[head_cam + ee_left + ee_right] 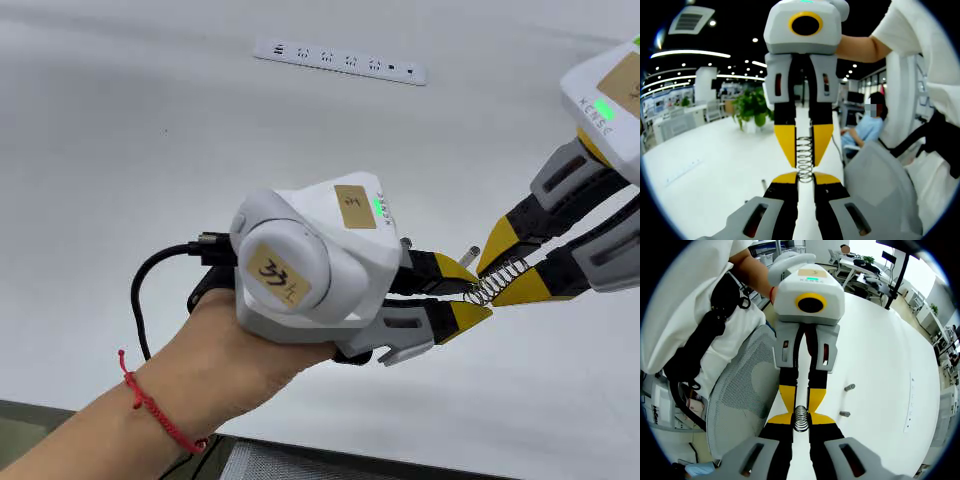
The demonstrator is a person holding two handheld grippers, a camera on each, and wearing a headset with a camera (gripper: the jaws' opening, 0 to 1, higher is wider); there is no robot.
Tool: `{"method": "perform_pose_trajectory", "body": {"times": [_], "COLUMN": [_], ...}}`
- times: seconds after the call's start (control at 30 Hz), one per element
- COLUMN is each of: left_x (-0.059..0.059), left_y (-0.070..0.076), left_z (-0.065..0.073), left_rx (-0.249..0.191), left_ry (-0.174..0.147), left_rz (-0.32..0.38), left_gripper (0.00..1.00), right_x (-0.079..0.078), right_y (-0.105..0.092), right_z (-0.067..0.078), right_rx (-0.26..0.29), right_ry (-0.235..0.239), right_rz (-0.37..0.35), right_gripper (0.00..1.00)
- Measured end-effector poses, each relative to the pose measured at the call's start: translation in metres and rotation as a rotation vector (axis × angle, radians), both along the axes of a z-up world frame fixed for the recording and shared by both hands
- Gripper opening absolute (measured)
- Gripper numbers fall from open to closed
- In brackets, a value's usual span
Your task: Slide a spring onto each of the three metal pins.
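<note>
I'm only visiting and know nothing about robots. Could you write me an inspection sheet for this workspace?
Surface: plain white table.
Job's things: coiled metal spring between the two grippers' tips; short metal pin and second pin on the table.
Clutter: white power strip at the far side.
Grippers: right gripper shut on the spring; left gripper tips at its end, grip unclear.
Cables: black cable from the left gripper's back.
Surroundings: grey mesh chair, green potted plant, open office.

White table (150, 150): power strip (340, 61), two pins (849, 387).
</note>
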State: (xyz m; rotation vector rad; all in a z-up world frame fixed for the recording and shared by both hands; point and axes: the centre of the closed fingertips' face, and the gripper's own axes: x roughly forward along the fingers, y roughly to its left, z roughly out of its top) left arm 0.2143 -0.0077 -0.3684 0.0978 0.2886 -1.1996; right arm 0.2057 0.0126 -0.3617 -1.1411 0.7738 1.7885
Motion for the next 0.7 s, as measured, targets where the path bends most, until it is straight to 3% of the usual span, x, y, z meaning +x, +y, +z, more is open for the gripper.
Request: {"method": "perform_pose_trajectory", "body": {"times": [0.7], "left_x": [-0.0006], "left_y": [0.0074], "left_z": [-0.0048], "left_rx": [0.026], "left_ry": [0.001], "left_rz": [0.006], "left_gripper": [0.13], "right_x": [0.003], "right_y": [-0.003], "right_z": [0.0024], "right_rx": [0.007], "right_ry": [-0.004], "right_rz": [-0.042], "right_gripper": [0.12]}}
